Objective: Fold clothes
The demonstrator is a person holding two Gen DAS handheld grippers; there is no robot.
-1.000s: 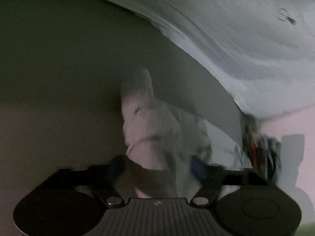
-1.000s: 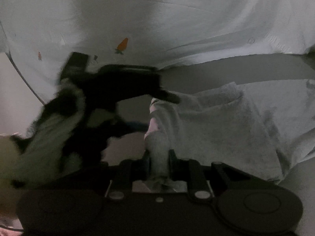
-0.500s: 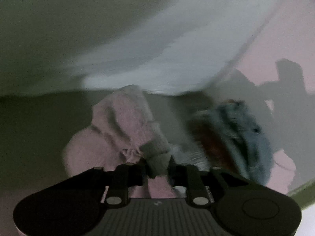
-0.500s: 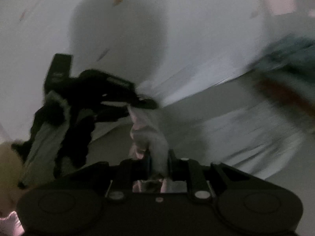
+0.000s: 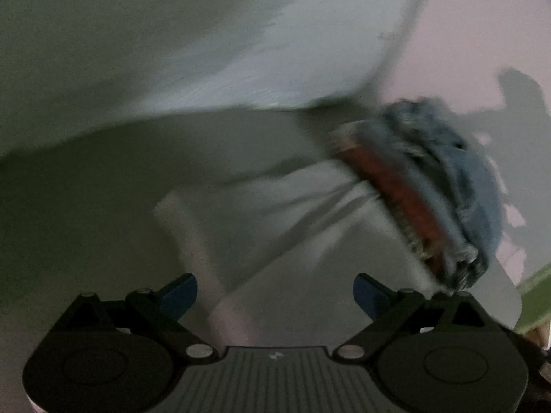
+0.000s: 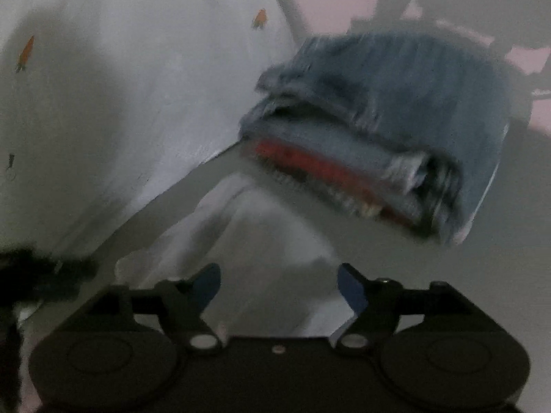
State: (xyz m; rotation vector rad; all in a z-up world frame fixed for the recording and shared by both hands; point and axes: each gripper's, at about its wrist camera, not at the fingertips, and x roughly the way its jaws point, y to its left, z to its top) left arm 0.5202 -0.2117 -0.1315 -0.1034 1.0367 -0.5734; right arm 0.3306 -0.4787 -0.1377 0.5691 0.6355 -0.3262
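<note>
Both claws stand with their jaws spread wide, having just been opening, and nothing is pinched between the blue pads of either one. The left gripper hovers over a pale, soft garment that lies loose on the surface just ahead of its fingers; the cloth looks fleecy and rumpled, with long creases fanning out toward the upper right (the picture is smeared, so the weave is hard to read). A paler band of the same cloth runs down between the open jaws without touching either pad, as far as I can tell.

Ahead and to the right of that claw sits a stack of folded clothes, topped by fuzzy blue fabric with a red layer and a fringed edge below it.

The right gripper is likewise apart, with the pale garment lying slack in front of and under its fingers. The same stack rests ahead and to the right, its folded edges facing the claw in thick, blunt layers. To the left spreads a smooth white sheet printed with small orange carrots. A dark blurred shape at the far left edge I cannot identify.
</note>
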